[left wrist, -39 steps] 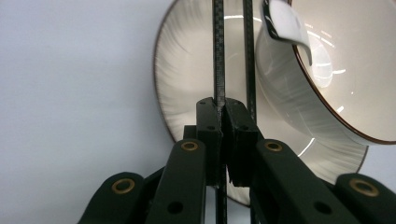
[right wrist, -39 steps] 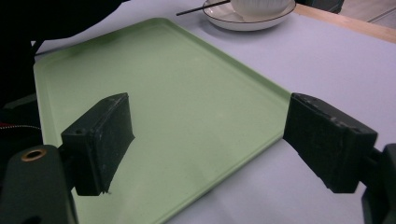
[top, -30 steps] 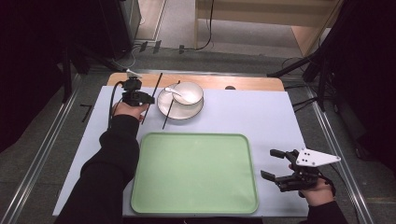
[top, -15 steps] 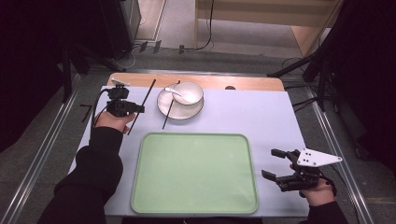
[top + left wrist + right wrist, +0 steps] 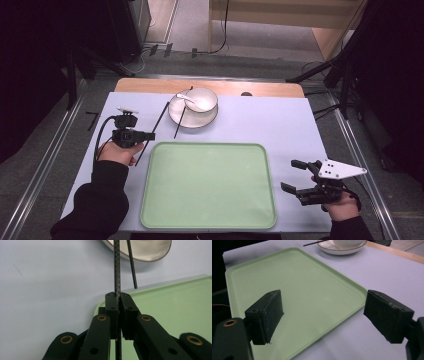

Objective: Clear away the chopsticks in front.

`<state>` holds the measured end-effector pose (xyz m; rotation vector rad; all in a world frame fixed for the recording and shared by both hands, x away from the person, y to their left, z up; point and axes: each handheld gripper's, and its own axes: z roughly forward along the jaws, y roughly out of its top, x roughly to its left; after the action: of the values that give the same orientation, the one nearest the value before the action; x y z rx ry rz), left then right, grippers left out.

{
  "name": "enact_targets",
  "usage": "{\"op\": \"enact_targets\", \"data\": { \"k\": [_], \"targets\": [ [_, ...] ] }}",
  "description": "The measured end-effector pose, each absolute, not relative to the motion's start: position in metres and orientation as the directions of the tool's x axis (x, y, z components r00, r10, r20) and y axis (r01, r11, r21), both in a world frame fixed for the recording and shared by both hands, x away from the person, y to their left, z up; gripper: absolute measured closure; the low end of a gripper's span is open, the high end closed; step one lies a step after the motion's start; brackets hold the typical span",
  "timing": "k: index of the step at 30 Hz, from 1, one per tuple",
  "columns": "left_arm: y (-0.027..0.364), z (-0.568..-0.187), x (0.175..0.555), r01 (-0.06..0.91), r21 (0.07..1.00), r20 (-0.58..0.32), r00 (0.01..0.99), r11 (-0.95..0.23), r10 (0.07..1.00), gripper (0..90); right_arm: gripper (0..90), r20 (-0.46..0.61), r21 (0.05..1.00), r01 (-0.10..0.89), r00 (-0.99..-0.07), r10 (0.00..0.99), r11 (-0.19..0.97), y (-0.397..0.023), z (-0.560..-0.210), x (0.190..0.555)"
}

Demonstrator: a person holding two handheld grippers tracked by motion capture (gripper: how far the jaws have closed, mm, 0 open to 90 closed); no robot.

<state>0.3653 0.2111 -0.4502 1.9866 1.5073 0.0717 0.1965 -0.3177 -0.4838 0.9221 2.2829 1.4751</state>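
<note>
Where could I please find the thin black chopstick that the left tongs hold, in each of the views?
High view: thin black chopstick, left of centre, slanting beside the tray.
Left gripper view: centre, upright, clamped between the jaws.
Right gripper view: I cannot tell.
Shared landmark: flat pale green plastic tray.

The held chopstick is a thin, straight black rod with a woven, carbon-like surface pattern. It is clamped between the closed jaws of the left gripper and extends past them on both sides. From the high view it runs diagonally, upper end toward the plate, lower end just beside the left edge of the green tray.
</note>
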Motion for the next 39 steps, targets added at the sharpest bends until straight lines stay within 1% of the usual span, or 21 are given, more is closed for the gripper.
{"op": "enact_targets", "data": {
  "k": [7,11,13,15,23,27,33,36,39],
  "targets": [
    [0.210,-0.467,0.336,0.842,0.520,-0.317,0.346,-0.143,0.883,86.8,16.4,0.100,0.885,0.363,-0.760,0.643,0.292,-0.317,-0.483,0.196],
    [0.210,-0.471,0.324,0.851,0.506,-0.331,0.345,-0.144,0.878,86.7,16.4,0.090,0.883,0.357,-0.767,0.636,0.305,-0.316,-0.483,0.196],
    [0.211,-0.473,0.311,0.858,0.494,-0.339,0.339,-0.141,0.878,86.7,16.4,0.087,0.882,0.356,-0.766,0.637,0.309,-0.316,-0.483,0.196],
    [0.214,-0.474,0.304,0.868,0.483,-0.367,0.322,-0.117,0.873,86.7,16.4,0.085,0.882,0.355,-0.767,0.636,0.309,-0.316,-0.483,0.196],
    [0.217,-0.478,0.275,0.884,0.454,-0.365,0.302,-0.114,0.881,86.5,16.4,0.081,0.880,0.353,-0.772,0.630,0.319,-0.314,-0.483,0.196],
    [0.213,-0.485,0.264,0.898,0.424,-0.375,0.291,-0.117,0.880,86.5,16.4,0.078,0.879,0.351,-0.773,0.629,0.322,-0.313,-0.483,0.197],
    [0.208,-0.495,0.259,0.920,0.377,-0.400,0.268,-0.109,0.877,86.5,16.4,0.078,0.878,0.352,-0.775,0.628,0.325,-0.313,-0.483,0.197],
    [0.204,-0.497,0.258,0.921,0.374,-0.401,0.270,-0.113,0.875,86.4,16.4,0.077,0.877,0.351,-0.776,0.625,0.327,-0.312,-0.483,0.197],
    [0.190,-0.502,0.257,0.916,0.371,-0.385,0.304,-0.156,0.871,86.3,16.4,0.076,0.877,0.350,-0.778,0.624,0.330,-0.312,-0.484,0.198]
  ]
}}
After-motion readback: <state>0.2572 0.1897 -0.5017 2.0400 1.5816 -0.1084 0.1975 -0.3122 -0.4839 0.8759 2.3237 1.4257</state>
